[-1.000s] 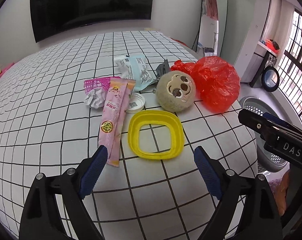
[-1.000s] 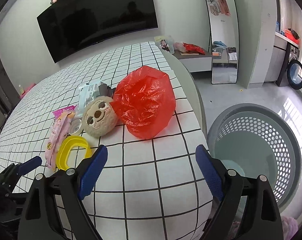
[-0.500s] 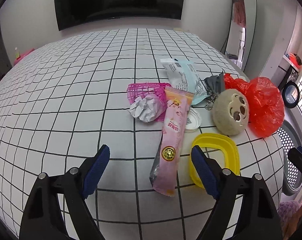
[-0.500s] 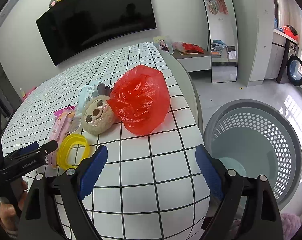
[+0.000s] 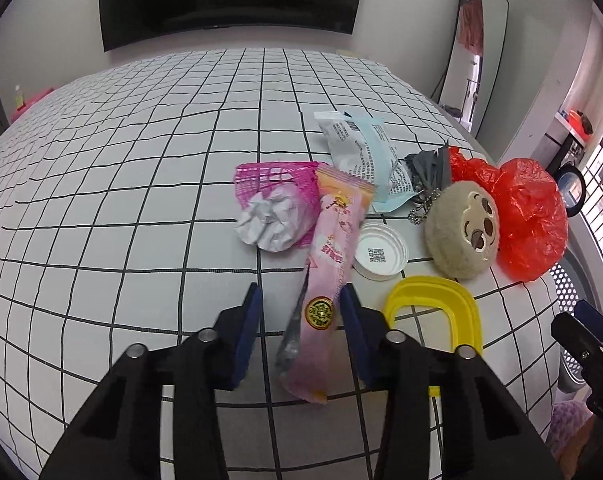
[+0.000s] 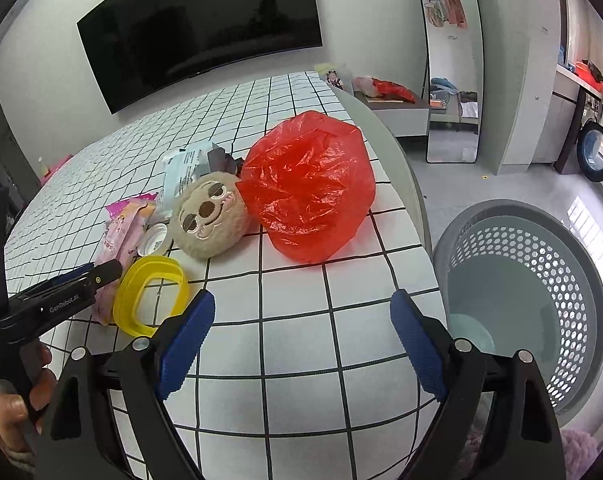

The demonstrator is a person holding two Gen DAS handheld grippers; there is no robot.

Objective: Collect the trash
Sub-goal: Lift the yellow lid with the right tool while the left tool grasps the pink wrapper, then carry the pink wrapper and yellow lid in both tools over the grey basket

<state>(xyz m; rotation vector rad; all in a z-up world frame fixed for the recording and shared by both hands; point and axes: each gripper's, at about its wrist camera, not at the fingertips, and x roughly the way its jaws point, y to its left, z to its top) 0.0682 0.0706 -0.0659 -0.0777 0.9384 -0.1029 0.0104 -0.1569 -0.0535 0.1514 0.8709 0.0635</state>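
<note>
Trash lies clustered on the checked bed [image 5: 141, 160]. Left wrist view: the left gripper [image 5: 299, 312] has just been closing, its 2 blue pads now narrowly set either side of the pink wrapper [image 5: 329, 280]; the right pad touches it, the left stands apart. Beside it lie a paper ball [image 5: 269, 220], cap [image 5: 379, 252], yellow ring [image 5: 433, 308], plush [image 5: 461, 236] and red bag [image 5: 529, 216].

Right wrist view: the right gripper [image 6: 301, 320] gapes wide, empty, over bare sheet near the bed's edge. A grey basket [image 6: 541, 288] stands on the floor alongside.

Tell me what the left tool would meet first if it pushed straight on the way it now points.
The long pink wrapper. It already lies between the left tool's jaws, which have just been closing around it. Whether the pads press it yet is unclear. Beyond it, probably the checked bedcover beneath, though depth is hard to judge.
</note>
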